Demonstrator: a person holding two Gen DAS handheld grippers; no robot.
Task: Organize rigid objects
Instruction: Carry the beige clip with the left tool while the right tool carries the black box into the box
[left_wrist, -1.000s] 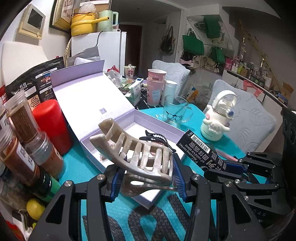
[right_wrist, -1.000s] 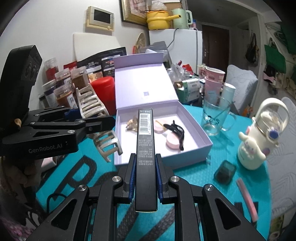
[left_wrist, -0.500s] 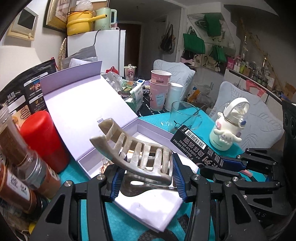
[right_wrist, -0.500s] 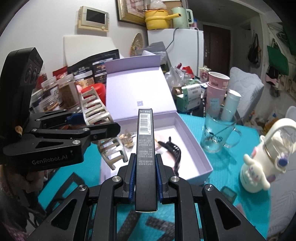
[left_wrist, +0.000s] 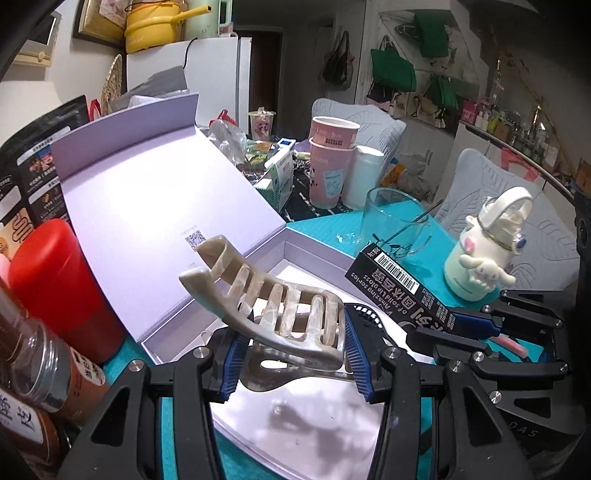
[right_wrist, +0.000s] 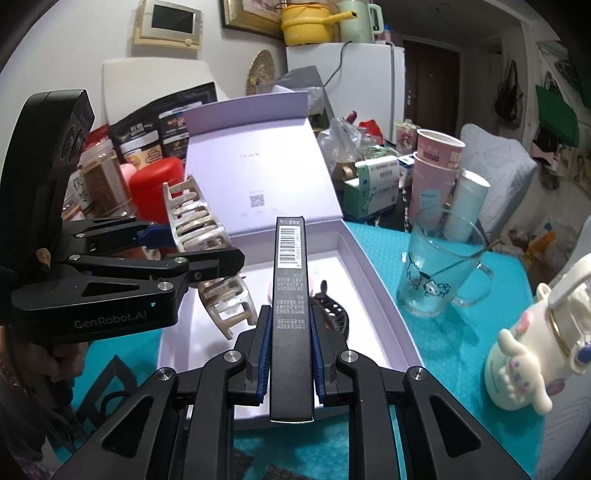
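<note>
Left wrist view: left gripper (left_wrist: 290, 345) at lower centre, blue pads clamped on a marbled beige hair claw (left_wrist: 266, 306); clip held by its hinge end, teeth fanning toward upper left.
Clip position: hangs above the near end of the open lilac box (left_wrist: 317, 254), not touching the floor of it.
Why held so: grip at the hinge end leaves the teeth free, probably so it can be dropped flat into the tray.
Box lid: stands propped open at upper left, leaning back toward a red canister (left_wrist: 55, 284).
Right side of frame: right gripper (left_wrist: 469, 325) comes in from the right holding a black lip-gloss carton (left_wrist: 395, 284), barcode end pointing to upper left over the box's far rim.
Background: glass mug (left_wrist: 395, 221) and white character bottle (left_wrist: 484, 254) on the teal mat (left_wrist: 436, 236), right of the box.
Right wrist view: right gripper's jaws narrow, pinched on the carton's long sides at centre frame; carton points straight ahead over the box.
Left tool here: at left of frame, hair claw between its jaws above the box's left part.
Box contents: a black hair clip (right_wrist: 334, 306) lies inside, partly hidden by the carton; something pink beside it, unclear.
Stage, my read: both items over the box, release pending; not yet set down.
Risk, my read: tools close together, could bump on lowering.
</note>
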